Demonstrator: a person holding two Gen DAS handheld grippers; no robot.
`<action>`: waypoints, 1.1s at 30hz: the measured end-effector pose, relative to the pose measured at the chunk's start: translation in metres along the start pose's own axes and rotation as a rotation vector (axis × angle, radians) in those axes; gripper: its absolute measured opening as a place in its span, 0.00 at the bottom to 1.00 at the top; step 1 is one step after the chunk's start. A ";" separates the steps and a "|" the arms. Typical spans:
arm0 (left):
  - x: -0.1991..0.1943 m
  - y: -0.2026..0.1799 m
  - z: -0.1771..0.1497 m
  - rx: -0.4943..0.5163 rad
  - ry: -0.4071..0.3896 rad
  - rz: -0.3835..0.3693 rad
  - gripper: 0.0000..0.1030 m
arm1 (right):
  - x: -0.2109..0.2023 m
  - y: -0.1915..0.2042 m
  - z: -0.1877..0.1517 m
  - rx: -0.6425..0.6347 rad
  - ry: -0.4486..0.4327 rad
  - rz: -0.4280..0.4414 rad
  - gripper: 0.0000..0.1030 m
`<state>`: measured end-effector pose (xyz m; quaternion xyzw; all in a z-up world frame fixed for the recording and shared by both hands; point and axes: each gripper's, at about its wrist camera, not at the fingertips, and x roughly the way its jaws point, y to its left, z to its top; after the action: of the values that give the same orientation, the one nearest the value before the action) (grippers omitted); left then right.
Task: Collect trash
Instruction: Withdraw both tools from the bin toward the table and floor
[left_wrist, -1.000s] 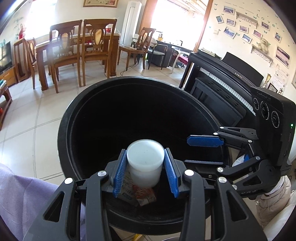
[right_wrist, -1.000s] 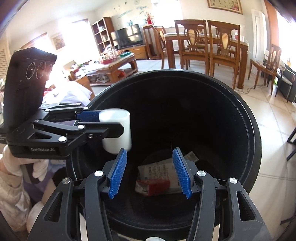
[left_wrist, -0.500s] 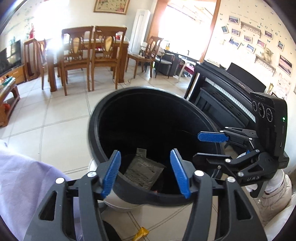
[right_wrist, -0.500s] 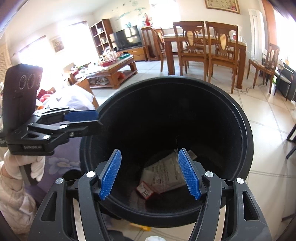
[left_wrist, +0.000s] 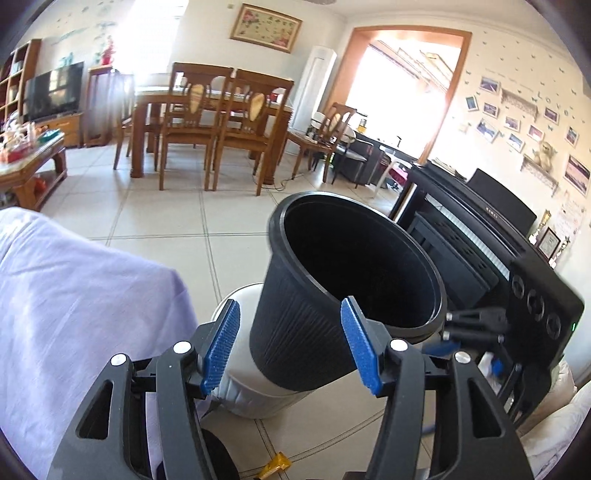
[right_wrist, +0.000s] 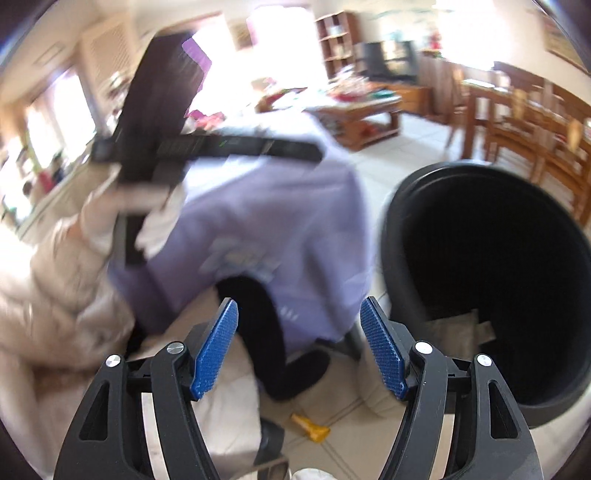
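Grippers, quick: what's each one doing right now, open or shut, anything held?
Left gripper: open, holding nothing; the black bin shows between its fingers but is not gripped.
Right gripper: open, holding nothing.

Matt black plastic on the bin (left_wrist: 306, 332), finely ribbed down the outer wall, smooth at the rim. White glossy plastic on the base (left_wrist: 255, 398) beneath. Textured blue rubbery pads (left_wrist: 221, 345) on matt black plastic gripper fingers, shiny metal screws at the joints. Soft lilac cloth (left_wrist: 74, 302) draped to the left. Pale glazed floor tiles (left_wrist: 177, 221), faintly reflective. Varnished brown wood on the dining chairs (left_wrist: 192, 125). Crinkled yellow foil-like wrapper (right_wrist: 309, 427) on the floor.
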<state>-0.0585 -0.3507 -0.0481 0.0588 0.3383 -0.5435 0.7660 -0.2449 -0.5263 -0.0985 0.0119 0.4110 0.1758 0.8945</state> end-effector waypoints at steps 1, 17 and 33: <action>-0.002 0.002 -0.001 -0.005 0.000 0.001 0.56 | 0.006 0.003 -0.002 -0.016 0.023 0.006 0.67; -0.032 0.022 -0.011 -0.033 -0.033 0.015 0.56 | 0.045 0.025 -0.009 -0.100 0.133 -0.016 0.67; -0.175 0.108 -0.049 -0.186 -0.162 0.357 0.61 | 0.087 0.065 0.037 -0.201 0.119 -0.015 0.72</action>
<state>-0.0183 -0.1466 -0.0138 0.0029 0.3084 -0.3685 0.8770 -0.1845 -0.4325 -0.1268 -0.0913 0.4436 0.2099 0.8665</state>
